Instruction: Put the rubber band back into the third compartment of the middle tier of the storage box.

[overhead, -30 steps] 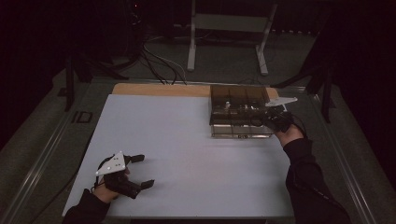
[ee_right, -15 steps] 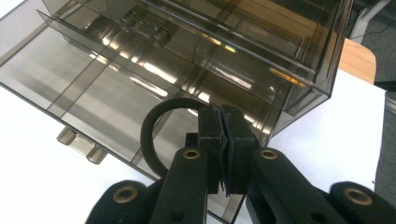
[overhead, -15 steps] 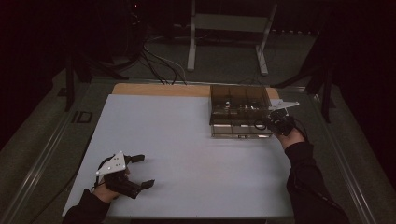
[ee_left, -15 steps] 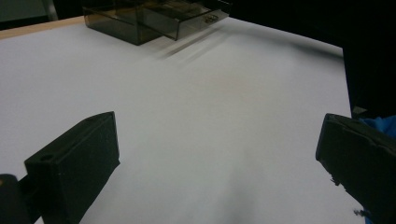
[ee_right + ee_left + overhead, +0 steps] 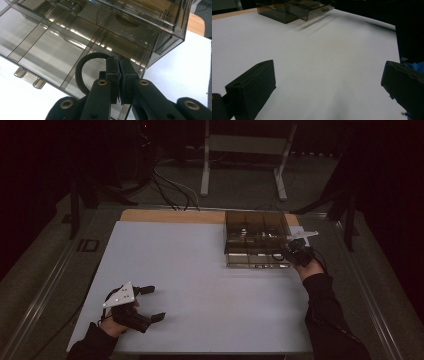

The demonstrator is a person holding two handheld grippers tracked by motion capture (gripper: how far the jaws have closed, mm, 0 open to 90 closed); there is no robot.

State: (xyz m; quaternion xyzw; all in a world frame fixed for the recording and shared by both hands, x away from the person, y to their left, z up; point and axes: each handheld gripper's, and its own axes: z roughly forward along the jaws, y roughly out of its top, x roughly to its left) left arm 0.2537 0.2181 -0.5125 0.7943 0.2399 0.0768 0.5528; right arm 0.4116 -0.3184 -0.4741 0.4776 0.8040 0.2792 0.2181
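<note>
A smoky see-through drawer box (image 5: 255,227) stands at the table's far right, its divided drawer (image 5: 50,50) pulled out toward me. My right gripper (image 5: 286,254) hovers over the drawer's right front corner. Its jaws (image 5: 119,66) are shut on a thin black ring (image 5: 80,72), which hangs to their left above a drawer compartment. My left gripper (image 5: 155,303) rests at the near left of the white table (image 5: 200,270), open, with nothing between its fingers (image 5: 252,87). From there the box (image 5: 294,10) shows far off.
A wooden strip (image 5: 170,216) runs along the table's far edge. Metal stand legs (image 5: 205,170) and cables (image 5: 165,185) lie on the floor beyond. The drawer's handle (image 5: 27,76) juts out over the table.
My right gripper has sunk a little toward the drawer with the ring in it. The left gripper has stayed where it was.
</note>
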